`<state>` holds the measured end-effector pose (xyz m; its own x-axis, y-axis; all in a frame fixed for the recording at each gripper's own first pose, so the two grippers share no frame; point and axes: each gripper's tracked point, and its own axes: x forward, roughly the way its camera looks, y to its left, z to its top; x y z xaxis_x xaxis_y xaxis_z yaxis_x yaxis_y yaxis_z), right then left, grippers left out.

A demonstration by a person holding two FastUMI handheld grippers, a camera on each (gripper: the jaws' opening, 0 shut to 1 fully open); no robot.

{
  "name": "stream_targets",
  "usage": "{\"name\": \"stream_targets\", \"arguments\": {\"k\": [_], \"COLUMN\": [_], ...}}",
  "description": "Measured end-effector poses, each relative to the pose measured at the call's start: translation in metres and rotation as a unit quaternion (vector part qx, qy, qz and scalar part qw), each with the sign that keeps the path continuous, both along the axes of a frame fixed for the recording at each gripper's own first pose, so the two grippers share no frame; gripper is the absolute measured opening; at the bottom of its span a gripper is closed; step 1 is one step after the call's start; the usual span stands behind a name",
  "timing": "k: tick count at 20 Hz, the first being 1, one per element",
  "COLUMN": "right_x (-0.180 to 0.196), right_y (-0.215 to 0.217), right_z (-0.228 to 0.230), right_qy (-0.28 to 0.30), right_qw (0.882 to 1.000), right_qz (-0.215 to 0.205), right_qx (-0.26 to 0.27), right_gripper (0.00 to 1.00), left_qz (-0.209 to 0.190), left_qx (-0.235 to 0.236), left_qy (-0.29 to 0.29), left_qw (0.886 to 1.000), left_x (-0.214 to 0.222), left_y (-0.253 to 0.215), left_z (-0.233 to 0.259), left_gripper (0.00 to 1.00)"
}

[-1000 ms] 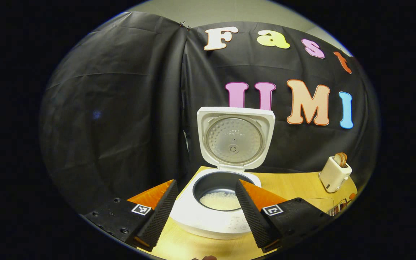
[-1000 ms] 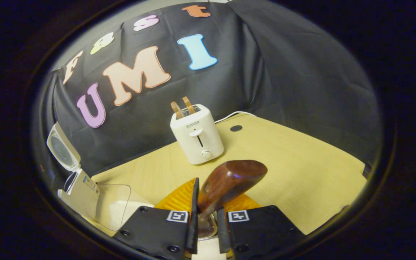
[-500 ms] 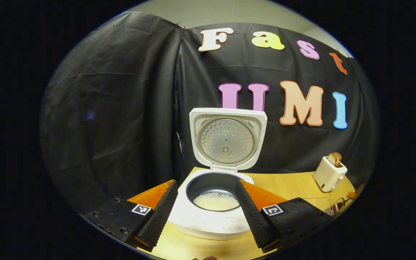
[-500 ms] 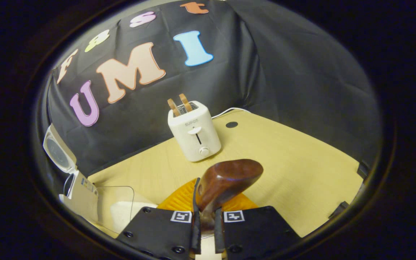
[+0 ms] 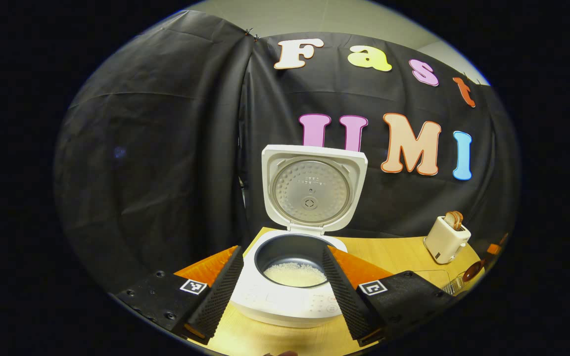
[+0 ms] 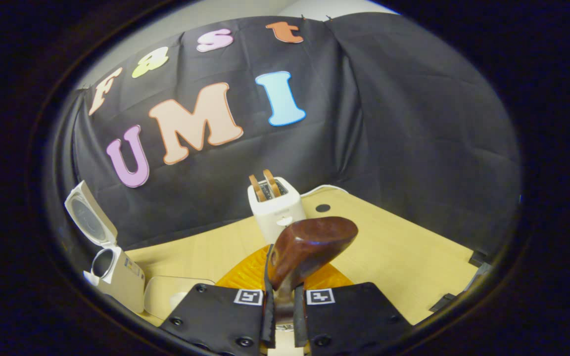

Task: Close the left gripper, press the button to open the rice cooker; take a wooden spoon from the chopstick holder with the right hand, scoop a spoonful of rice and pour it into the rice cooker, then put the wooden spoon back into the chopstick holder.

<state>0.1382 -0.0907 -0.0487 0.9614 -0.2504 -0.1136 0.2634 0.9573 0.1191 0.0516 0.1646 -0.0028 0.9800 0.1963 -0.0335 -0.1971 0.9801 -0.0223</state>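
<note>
The wooden table (image 6: 413, 257) carries everything, and the biggest item on it is the white rice cooker (image 5: 285, 301), whose lid (image 5: 313, 188) stands tipped fully back so the dark inner pot (image 5: 290, 252) is open to receive rice; a pale layer of rice (image 5: 295, 274) already lies on its bottom. The left gripper (image 5: 280, 291) hovers in front of the cooker with its jaws wide apart, holding nothing, probably just parked clear of the pot. Farther right stands a white toaster (image 6: 275, 210) with two slices of bread (image 6: 265, 185) upright in its slots; any brand mark on its front is hidden by the spoon. The right gripper (image 6: 283, 316) is clamped on the handle of the wooden spoon (image 6: 309, 247), bowl pointing forward and up, likely on its way back to the chopstick holder. The cooker's side sticker (image 6: 131, 267) is too small to read
</note>
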Motion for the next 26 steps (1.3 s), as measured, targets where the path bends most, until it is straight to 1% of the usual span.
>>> {"name": "stream_targets", "arguments": {"k": [3,5,6,8,11,16,19,22,23,24,26], "right_x": [0.001,0.007,0.011,0.020,0.035,0.057,0.068,0.076,0.078,0.081,0.084], "right_y": [0.036,0.065,0.077,0.102,0.134,0.169,0.182,0.190,0.189,0.192,0.203], "right_z": [0.027,0.034,0.032,0.020,-0.007,-0.053,-0.074,-0.087,-0.092,-0.101,-0.113], "right_qy": [-0.023,-0.032,-0.031,-0.021,0.002,0.036,0.045,0.045,0.050,0.059,0.066], "right_qw": [0.999,0.998,0.998,0.997,0.995,0.990,0.985,0.976,0.974,0.974,0.977], "right_qz": [0.029,0.053,0.062,0.078,0.093,0.097,0.083,0.063,0.061,0.061,0.062], "right_qx": [-0.004,-0.004,-0.006,-0.011,-0.033,-0.095,-0.144,-0.203,-0.213,-0.212,-0.193], "right_gripper": [0.17,0.17,0.19,0.18,0.18,0.18,0.18,0.18,0.18,0.17,0.18], "left_qz": [-0.011,-0.016,-0.018,-0.022,-0.019,-0.011,-0.017,-0.024,-0.026,-0.030,-0.037], "left_qx": [-0.004,-0.007,-0.010,-0.014,-0.007,0.011,0.007,0.005,0.005,0.006,0.005], "left_qy": [-0.003,-0.005,-0.004,0.000,0.006,0.007,0.008,0.011,0.013,0.014,0.017], "left_qw": [1.000,1.000,1.000,1.000,1.000,1.000,1.000,1.000,1.000,0.999,0.999], "left_x": [0.001,0.002,0.003,0.003,0.001,-0.005,-0.006,-0.004,-0.002,-0.001,0.003], "left_y": [-0.001,0.001,0.002,0.004,0.012,0.026,0.027,0.028,0.028,0.030,0.030], "left_z": [0.002,0.002,0.001,-0.001,-0.003,0.000,-0.001,-0.004,-0.005,-0.006,-0.008], "left_gripper": [0.95,0.95,0.95,0.95,0.95,0.95,0.95,0.95,0.95,0.95,0.95]}}
